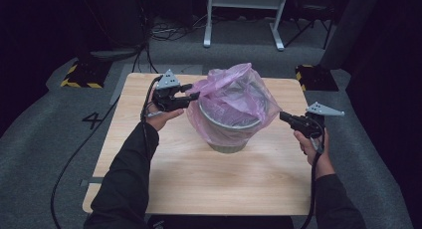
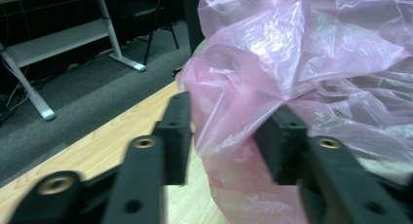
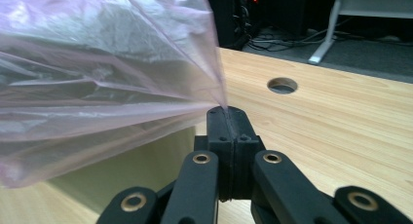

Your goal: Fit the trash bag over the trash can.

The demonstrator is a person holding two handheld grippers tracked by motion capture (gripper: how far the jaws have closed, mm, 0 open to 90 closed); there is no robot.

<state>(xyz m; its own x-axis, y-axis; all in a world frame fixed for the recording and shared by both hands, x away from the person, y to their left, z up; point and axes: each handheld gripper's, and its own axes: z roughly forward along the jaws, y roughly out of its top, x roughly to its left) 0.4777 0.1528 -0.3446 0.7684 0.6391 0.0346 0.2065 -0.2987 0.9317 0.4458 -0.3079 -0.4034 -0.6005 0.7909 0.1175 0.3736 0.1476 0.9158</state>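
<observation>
Pink bag (image 1: 234,92) edge pinched by right gripper (image 3: 227,112), left gripper (image 2: 229,136) jaws apart around it

Pink plastic bag (image 1: 234,92) draped over grey bin (image 1: 226,132), mid-table.

Pretty dark room overall. Grey carpet floor (image 1: 45,139) all around the light wood tabletop (image 1: 199,179), which has a round cable hole (image 3: 282,84). White desk frame (image 1: 244,15) at top centre, black-and-yellow striped feet (image 1: 79,74) at left, tangled cables (image 1: 169,30) on the floor behind.
</observation>
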